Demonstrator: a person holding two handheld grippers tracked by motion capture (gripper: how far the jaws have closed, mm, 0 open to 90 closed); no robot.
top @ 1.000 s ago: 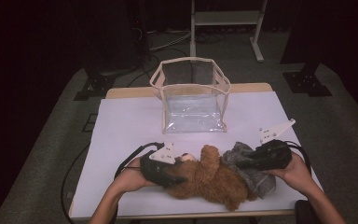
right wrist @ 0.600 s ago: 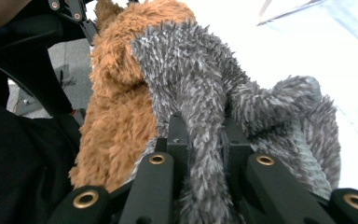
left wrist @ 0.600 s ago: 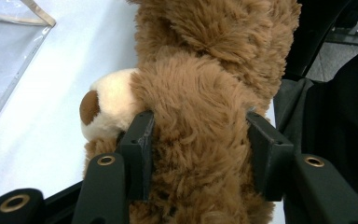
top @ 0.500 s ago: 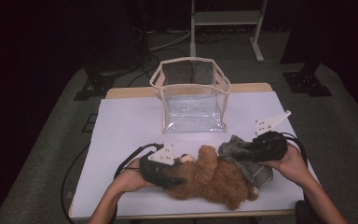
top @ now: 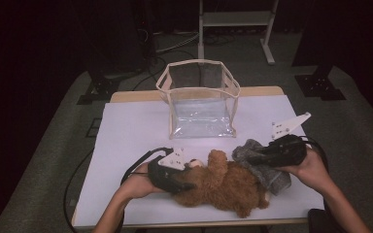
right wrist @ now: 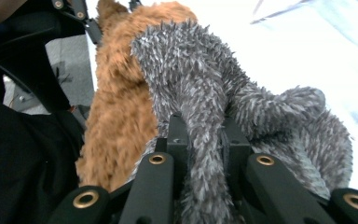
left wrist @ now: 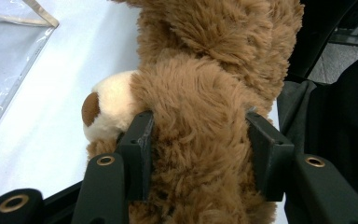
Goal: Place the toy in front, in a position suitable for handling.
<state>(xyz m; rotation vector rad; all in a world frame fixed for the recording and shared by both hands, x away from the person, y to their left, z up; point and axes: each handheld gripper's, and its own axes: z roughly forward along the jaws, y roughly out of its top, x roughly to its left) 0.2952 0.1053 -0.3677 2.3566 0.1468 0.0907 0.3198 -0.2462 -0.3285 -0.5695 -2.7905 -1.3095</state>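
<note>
A shaggy brown plush teddy bear (top: 226,187) is lying on its side at the near part of the worktop (top: 126,141), close to the front edge. The left tool (left wrist: 198,149) is clamping the bear's head, its two black jaws pressing into the fur on either side just behind the cream muzzle. A grey, spiky-piled soft fabric toy (top: 262,162) is resting against the bear's right end, touching it. The right tool (right wrist: 205,140) is pinching a narrow limb of the grey toy between nearly closed jaws, with the rest of the toy bulging ahead of them.

Open white surface is lying to the left of the bear and between the toys and the clear plastic bag with beige trim (top: 199,104), which is standing open-topped further back at the centre. The bag is well apart from both toys. Little room is showing between the bear and the front edge.

The worktop is covered in plain white sheet over a pale wooden board. Grey carpet (top: 53,155) is surrounding it, and the room behind is dark, with a metal stand (top: 233,22) at the back.
</note>
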